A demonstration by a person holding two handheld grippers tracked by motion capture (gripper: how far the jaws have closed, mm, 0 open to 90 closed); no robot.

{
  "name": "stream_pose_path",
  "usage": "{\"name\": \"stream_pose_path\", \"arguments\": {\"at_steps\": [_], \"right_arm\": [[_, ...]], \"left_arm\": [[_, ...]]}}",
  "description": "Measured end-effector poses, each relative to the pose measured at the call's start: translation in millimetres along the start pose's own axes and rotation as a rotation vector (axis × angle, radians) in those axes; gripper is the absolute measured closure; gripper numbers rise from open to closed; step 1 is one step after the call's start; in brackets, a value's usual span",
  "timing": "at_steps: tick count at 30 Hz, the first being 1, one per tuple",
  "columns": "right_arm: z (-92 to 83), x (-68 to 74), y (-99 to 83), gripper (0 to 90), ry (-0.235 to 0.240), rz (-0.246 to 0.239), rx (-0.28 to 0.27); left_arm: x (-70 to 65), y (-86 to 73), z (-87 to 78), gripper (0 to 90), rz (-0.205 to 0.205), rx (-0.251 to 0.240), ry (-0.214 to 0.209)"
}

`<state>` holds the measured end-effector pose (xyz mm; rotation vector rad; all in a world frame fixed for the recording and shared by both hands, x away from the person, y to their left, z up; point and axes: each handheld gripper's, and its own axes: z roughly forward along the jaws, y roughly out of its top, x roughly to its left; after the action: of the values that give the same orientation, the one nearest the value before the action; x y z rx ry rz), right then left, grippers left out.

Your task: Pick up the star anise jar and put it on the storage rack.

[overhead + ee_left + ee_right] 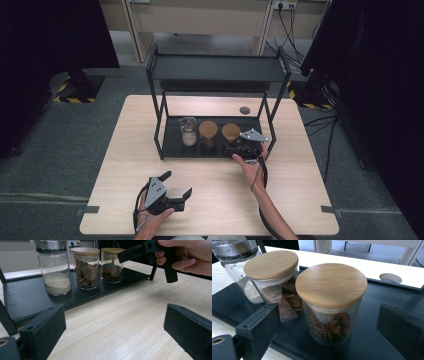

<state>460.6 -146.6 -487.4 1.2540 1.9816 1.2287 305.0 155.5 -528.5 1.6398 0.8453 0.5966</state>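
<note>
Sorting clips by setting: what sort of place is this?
Probably a lab or office test bench, not a kitchen: a black rack with spice jars on a bare wooden table, grey carpet and trailing cables.

Near the table's (150, 165) far edge, a small round grommet hole (244, 110); beyond, grey floor (65, 135) with trailing cables (295, 35).

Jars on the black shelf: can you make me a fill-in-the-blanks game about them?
1. The number of jars on the black rack's bottom shelf is ____.
2. The star anise jar has a round lid made of ____.
3. The right gripper faces that jar with its jaws ____.
4. The jar of white powder has a lid made of ____.

Missing words: three; wood; open; metal
</note>
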Motion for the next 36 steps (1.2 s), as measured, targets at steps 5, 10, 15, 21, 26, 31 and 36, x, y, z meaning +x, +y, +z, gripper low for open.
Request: {"name": "stream_pose_path", "arguments": {"at_steps": [5,10,15,21,26,31,36], "right_arm": [[-4.2,1.5,-2.0,5.4,0.011,0.005,-0.008],[-7.9,5.0,-3.8,5.4,0.018,0.001,-0.012],[-11.0,8.6,-6.1,5.4,0.026,-0.005,-0.014],[-15.0,11.9,-9.2,5.4,0.033,-0.007,-0.023],[-16.8,15.9,-12.5,5.4,0.043,-0.014,-0.022],[-20.1,20.6,-16.1,5.4,0.059,-0.02,-0.019],[-24.3,22.5,-16.6,5.4,0.066,-0.021,-0.026]], "left_arm": [[0.0,0.0,0.0,3.5,0.0,0.0,0.0],[0.1,0.0,0.0,3.5,-0.001,0.0,0.0],[0.1,0.0,-0.1,3.6,-0.001,0.0,0.0],[0.1,0.0,-0.1,3.6,-0.001,0.0,0.0],[0.7,0.0,-0.2,3.5,-0.006,0.0,0.0],[0.6,0.0,-0.2,3.6,-0.003,0.0,0.0],[0.5,0.0,-0.2,3.6,-0.004,0.0,0.001]]}}
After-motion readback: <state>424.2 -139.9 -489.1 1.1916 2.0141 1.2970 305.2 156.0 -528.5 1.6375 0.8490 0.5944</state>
